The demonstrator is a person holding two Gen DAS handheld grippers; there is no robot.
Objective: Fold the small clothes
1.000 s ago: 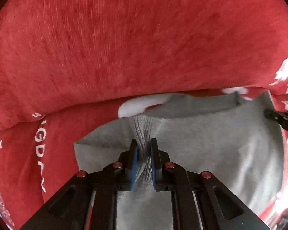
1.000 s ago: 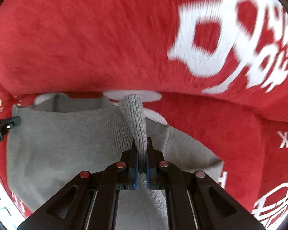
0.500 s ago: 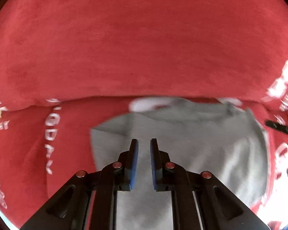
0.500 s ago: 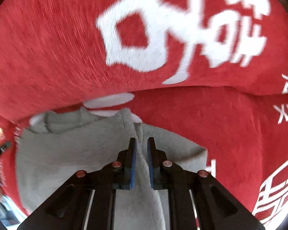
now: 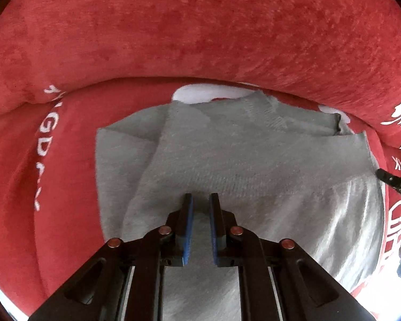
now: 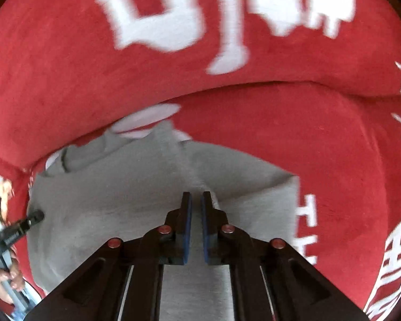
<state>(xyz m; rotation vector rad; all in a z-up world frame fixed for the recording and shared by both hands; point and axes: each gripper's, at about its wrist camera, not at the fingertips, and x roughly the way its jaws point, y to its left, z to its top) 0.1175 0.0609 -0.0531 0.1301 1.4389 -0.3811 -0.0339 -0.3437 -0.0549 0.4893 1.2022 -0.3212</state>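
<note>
A small grey knitted garment [image 5: 254, 160] lies flat on a red plush cover, with a fold running down its left part. My left gripper [image 5: 200, 195] hovers over its near half, jaws drawn to a narrow gap with no cloth in it. In the right wrist view the same garment [image 6: 107, 187] spreads to the left and below. My right gripper [image 6: 196, 194] stands over a raised crease, its jaws closing with nothing between them. Each view shows the other gripper's tip: the right one [image 5: 390, 180], the left one [image 6: 26, 224].
The red cover with white lettering [image 5: 48, 139] drapes a seat and a bulging back cushion [image 5: 200, 26] just behind the garment. Large white characters [image 6: 227, 13] mark the cushion in the right wrist view. A hand [image 6: 5, 278] shows at the lower left edge.
Both grippers held pinched ridges of grey knit a second ago. The cloth has left both pairs of jaws and now lies flat, and both grippers have shifted sideways over it.
</note>
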